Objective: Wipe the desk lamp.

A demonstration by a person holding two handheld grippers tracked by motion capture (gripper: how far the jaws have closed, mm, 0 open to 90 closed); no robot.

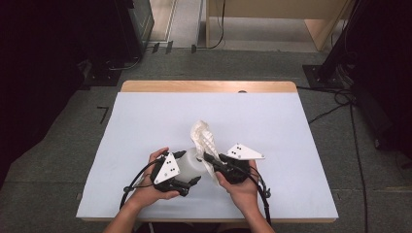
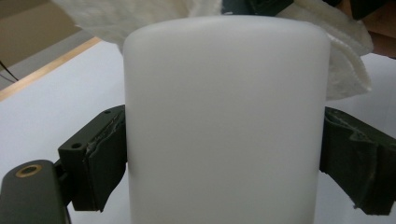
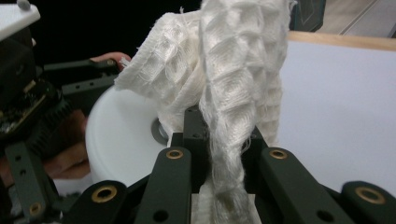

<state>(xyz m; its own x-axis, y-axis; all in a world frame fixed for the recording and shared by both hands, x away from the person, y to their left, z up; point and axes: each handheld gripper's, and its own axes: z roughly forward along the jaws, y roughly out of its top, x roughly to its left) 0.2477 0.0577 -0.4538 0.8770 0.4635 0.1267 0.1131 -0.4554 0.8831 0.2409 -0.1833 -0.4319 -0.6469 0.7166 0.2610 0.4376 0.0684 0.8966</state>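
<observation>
Black jaws of the right gripper clamp a white cloth; at nine o'clock, the left gripper squeezes a white bottle.

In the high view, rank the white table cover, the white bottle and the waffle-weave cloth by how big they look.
1. White table cover, by far the largest.
2. Waffle-weave cloth and white bottle: they look similar, and the claws and hands hide part of each, so I will not rank them.

White sheet over wooden table (far edge left bare). Grey floor around; cables at right.
</observation>
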